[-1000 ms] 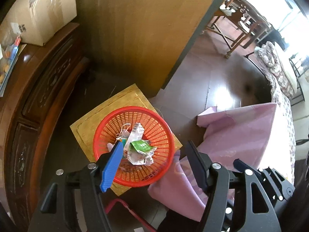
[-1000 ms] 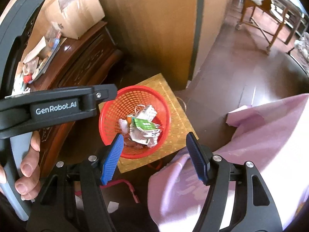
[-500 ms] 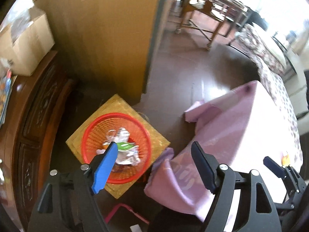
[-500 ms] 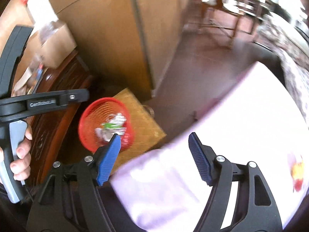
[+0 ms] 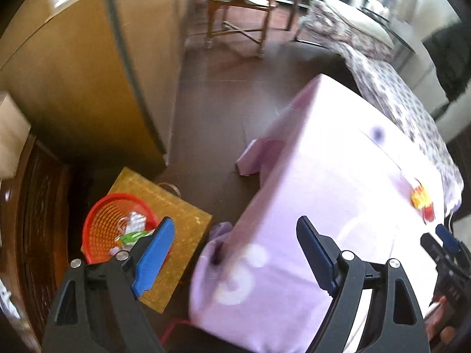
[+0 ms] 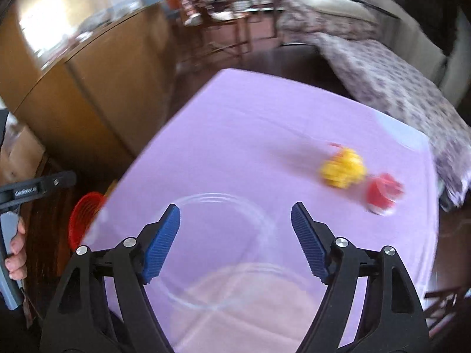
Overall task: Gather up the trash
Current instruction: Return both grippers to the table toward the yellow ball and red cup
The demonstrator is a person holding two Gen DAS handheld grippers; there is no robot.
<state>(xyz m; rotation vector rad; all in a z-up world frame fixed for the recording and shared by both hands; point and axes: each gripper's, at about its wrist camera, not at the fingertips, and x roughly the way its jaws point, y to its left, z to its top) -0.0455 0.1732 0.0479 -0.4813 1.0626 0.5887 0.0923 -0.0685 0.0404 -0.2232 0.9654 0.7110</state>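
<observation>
A red mesh basket [image 5: 103, 226] with crumpled paper trash [image 5: 132, 229] sits on a woven mat on the floor, left of the table; its rim also shows in the right wrist view [image 6: 85, 214]. On the lilac tablecloth [image 6: 250, 135] lie a crumpled yellow wrapper [image 6: 343, 169] and a red wrapper [image 6: 382, 194], also seen in the left wrist view, yellow [image 5: 419, 195] and red [image 5: 428, 213]. My left gripper [image 5: 235, 253] is open and empty at the table's left edge. My right gripper [image 6: 235, 239] is open and empty over the table, short of the wrappers.
A clear plate [image 6: 223, 253] lies on the cloth under the right gripper. A wooden cabinet [image 5: 88, 67] and dark sideboard [image 5: 35, 206] stand to the left. Chairs [image 5: 238, 8] and a patterned-cloth table [image 6: 397, 88] stand farther back.
Both grippers swung up and right, away from the basket toward the table top. The wrappers on the cloth have come into view. Both stay open and empty.
</observation>
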